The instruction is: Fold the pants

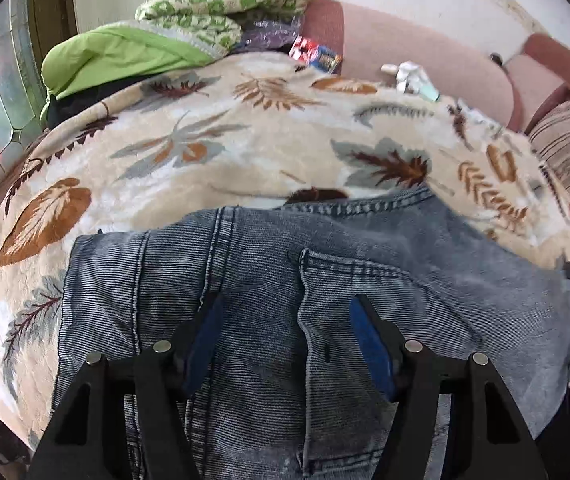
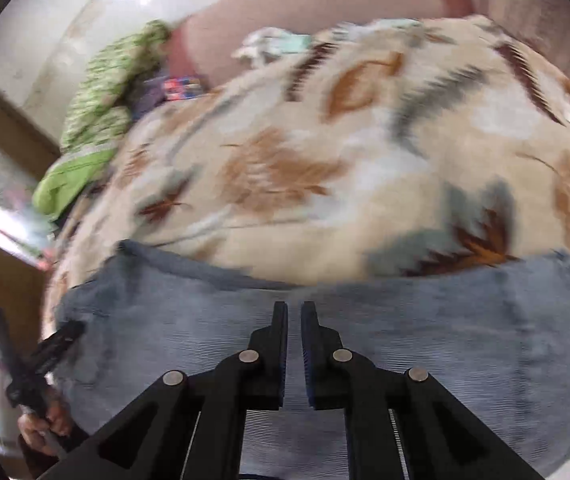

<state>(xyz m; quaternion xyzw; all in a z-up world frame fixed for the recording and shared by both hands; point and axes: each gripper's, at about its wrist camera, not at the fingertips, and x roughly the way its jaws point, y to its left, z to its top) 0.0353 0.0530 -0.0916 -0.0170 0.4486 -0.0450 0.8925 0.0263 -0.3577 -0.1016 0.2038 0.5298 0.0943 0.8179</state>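
Note:
Faded blue jeans (image 1: pixel 269 280) lie on a leaf-patterned blanket (image 1: pixel 213 140), back pocket and centre seam facing up. My left gripper (image 1: pixel 285 312) is open, its blue-padded fingers (image 1: pixel 205 336) spread just above the seat of the jeans, holding nothing. In the right wrist view, which is blurred, the jeans (image 2: pixel 445 344) fill the lower half. My right gripper (image 2: pixel 294 312) hovers over them with its fingers nearly together and a thin gap between them; no cloth shows between them. The left gripper (image 2: pixel 61 336) appears at the left edge there.
Green patterned bedding (image 1: pixel 221 4) and a lime pillow (image 1: pixel 113 60) are piled at the back left. A pink sofa back (image 1: pixel 425 52) runs behind, with small packets (image 1: pixel 317 56) and white items (image 1: pixel 409 74) on it. A striped cushion (image 1: pixel 569 152) sits at the right.

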